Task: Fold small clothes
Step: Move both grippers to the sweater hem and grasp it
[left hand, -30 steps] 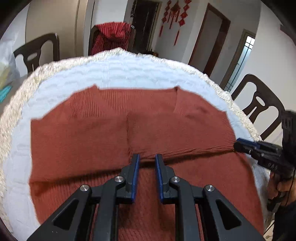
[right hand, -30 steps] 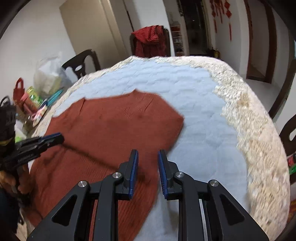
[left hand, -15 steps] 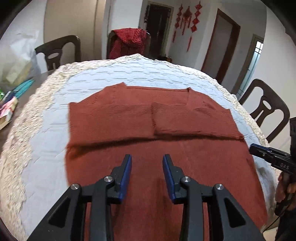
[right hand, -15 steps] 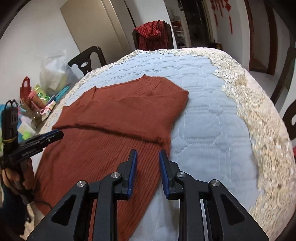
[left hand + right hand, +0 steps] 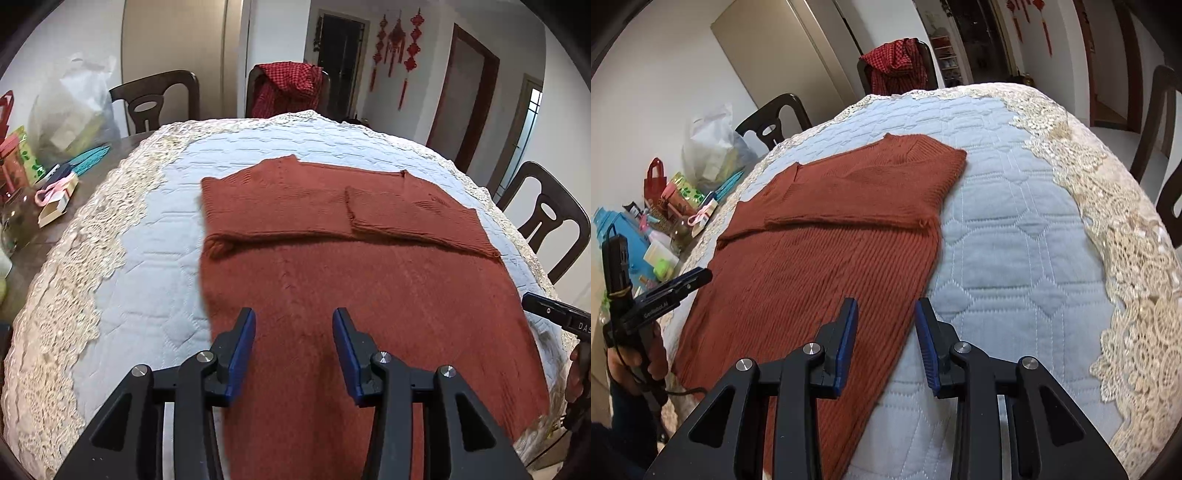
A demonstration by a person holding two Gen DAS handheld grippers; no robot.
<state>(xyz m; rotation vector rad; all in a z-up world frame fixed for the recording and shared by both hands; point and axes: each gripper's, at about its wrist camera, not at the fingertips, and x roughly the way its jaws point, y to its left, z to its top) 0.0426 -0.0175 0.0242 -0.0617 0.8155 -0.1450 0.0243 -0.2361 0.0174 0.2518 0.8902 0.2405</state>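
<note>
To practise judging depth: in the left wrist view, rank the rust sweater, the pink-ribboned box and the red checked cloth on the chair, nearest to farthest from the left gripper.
1. Rust sweater: directly under the open left gripper.
2. Pink-ribboned box: far left, off the quilted cover.
3. Red checked cloth: draped on the chair beyond the table's far edge.

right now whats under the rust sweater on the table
The rust sweater lies flat on a pale blue quilted cover with a lace border. Its sleeves are folded across its upper part. Whatever lies beneath the sweater itself is covered, so only the surrounding quilt shows.
</note>
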